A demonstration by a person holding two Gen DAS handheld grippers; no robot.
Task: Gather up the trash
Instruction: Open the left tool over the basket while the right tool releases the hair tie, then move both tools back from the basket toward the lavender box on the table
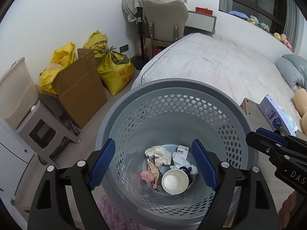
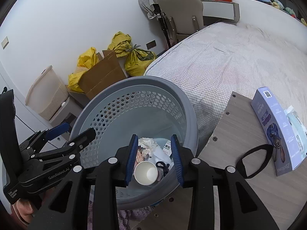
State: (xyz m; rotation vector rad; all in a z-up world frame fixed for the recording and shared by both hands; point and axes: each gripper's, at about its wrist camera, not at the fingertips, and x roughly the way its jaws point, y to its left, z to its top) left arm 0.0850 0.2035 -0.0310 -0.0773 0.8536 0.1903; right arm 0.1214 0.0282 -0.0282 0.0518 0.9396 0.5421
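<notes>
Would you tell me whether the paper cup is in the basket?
In: the cup lies among trash at the basket's bottom.

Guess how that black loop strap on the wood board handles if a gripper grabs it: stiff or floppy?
Likely floppy: the black strap lies flat on the wooden board in a loose, uneven loop, so it should sag and dangle when lifted. Probably light, being a thin band. Pinched at one edge it may slip or swing, so a grab across the band seems safer.
</notes>
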